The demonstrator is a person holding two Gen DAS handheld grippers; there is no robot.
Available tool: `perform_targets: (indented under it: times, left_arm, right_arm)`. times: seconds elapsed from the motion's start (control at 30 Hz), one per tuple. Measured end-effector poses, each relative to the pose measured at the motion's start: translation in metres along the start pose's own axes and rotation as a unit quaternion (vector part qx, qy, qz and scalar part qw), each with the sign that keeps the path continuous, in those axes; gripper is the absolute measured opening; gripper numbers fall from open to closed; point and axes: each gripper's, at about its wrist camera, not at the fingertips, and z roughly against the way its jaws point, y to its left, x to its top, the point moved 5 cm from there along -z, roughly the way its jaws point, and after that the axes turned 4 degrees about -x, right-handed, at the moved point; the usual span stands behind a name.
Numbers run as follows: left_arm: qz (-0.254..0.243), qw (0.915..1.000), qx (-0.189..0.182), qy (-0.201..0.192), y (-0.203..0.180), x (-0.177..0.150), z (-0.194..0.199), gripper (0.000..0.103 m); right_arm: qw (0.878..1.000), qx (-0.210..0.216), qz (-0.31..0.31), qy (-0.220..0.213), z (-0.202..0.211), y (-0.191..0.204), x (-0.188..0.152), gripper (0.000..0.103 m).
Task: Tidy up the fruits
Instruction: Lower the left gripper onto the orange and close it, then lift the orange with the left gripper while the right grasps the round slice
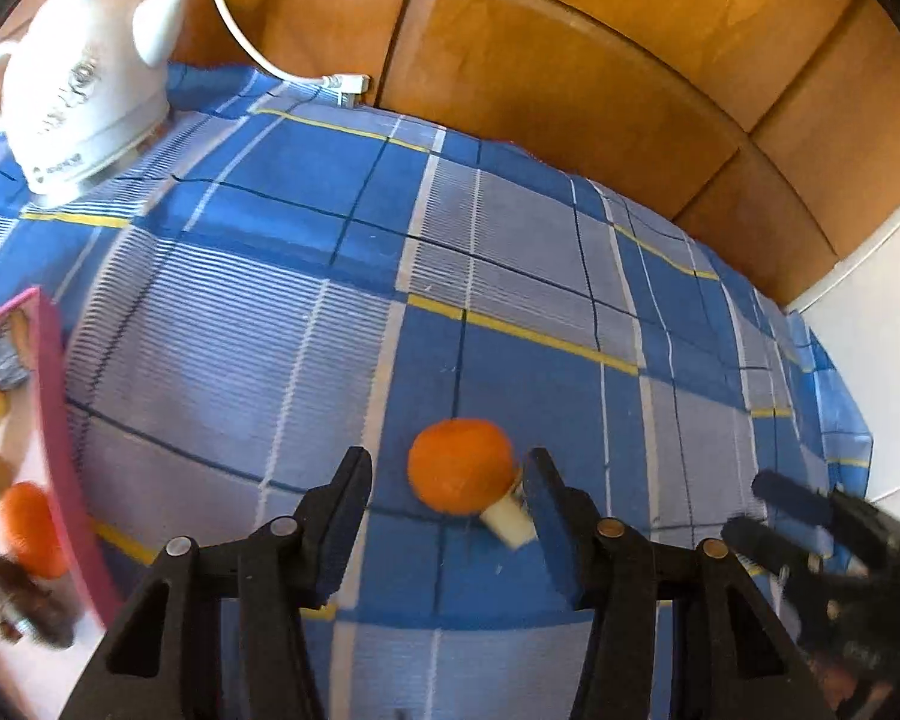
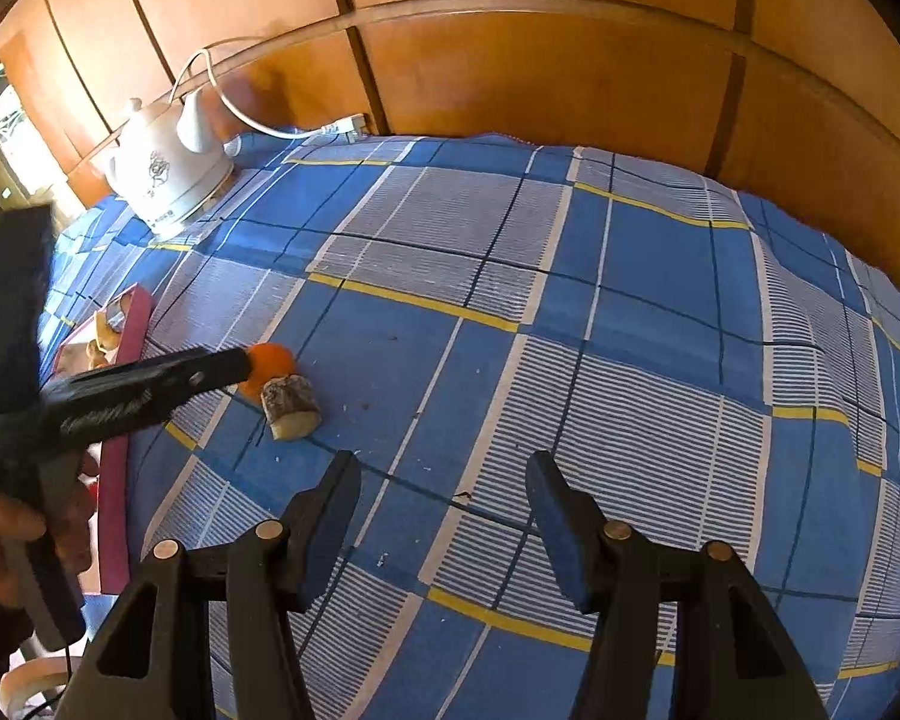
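An orange fruit (image 1: 459, 465) lies on the blue checked cloth (image 1: 330, 300), touching a pale cut fruit piece (image 1: 510, 519). My left gripper (image 1: 447, 474) is open, its jaws on either side of the orange, just short of it. A pink-rimmed tray (image 1: 60, 450) at the left holds another orange (image 1: 30, 525), brown pieces and a dark fruit (image 1: 24, 606). In the right wrist view my right gripper (image 2: 441, 480) is open and empty above the cloth, right of the orange (image 2: 273, 360) and the cut piece (image 2: 291, 405). The left gripper (image 2: 150, 384) reaches in there from the left.
A white electric kettle (image 1: 78, 84) stands at the back left with its cord (image 1: 240, 42) running to a plug by the wooden wall (image 1: 570, 60). The right gripper shows blurred at the right edge (image 1: 810, 528). The cloth's right edge drops off near a white surface.
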Motion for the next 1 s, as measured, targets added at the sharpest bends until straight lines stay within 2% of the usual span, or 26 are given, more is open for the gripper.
perform_targets:
  times: [0.13, 0.2, 0.23, 0.3, 0.53, 0.7, 1.0]
  left_arm:
    - [0.012, 0.9998, -0.001, 0.014, 0.006, 0.004, -0.023, 0.053]
    - [0.017, 0.9996, -0.01, 0.021, 0.008, 0.001, -0.03, 0.048]
    - [0.01, 0.9997, -0.014, 0.017, 0.005, 0.0, -0.029, 0.042]
    - [-0.004, 0.9998, -0.012, 0.013, 0.001, -0.003, -0.027, 0.041]
    - [0.006, 0.9996, -0.026, -0.004, 0.006, -0.018, 0.002, 0.041]
    - [-0.023, 0.9995, -0.01, -0.018, 0.006, -0.038, 0.029, 0.041]
    - [-0.116, 0.9932, 0.01, -0.006, -0.017, -0.104, 0.048, 0.041]
  right_arm:
    - [1.0, 0.0, 0.004, 0.0, 0.0, 0.002, 0.0, 0.058]
    - [1.0, 0.0, 0.004, 0.002, -0.001, 0.001, 0.0, 0.058]
    - [1.0, 0.0, 0.004, 0.003, -0.001, 0.001, 0.0, 0.058]
    - [1.0, 0.002, 0.005, 0.003, -0.002, 0.002, 0.0, 0.058]
    - [1.0, -0.005, 0.009, 0.009, -0.005, 0.002, -0.002, 0.058]
    - [0.999, -0.007, 0.017, 0.026, -0.013, 0.003, -0.007, 0.058]
    - [0.998, -0.01, 0.03, 0.057, -0.028, 0.007, -0.018, 0.058]
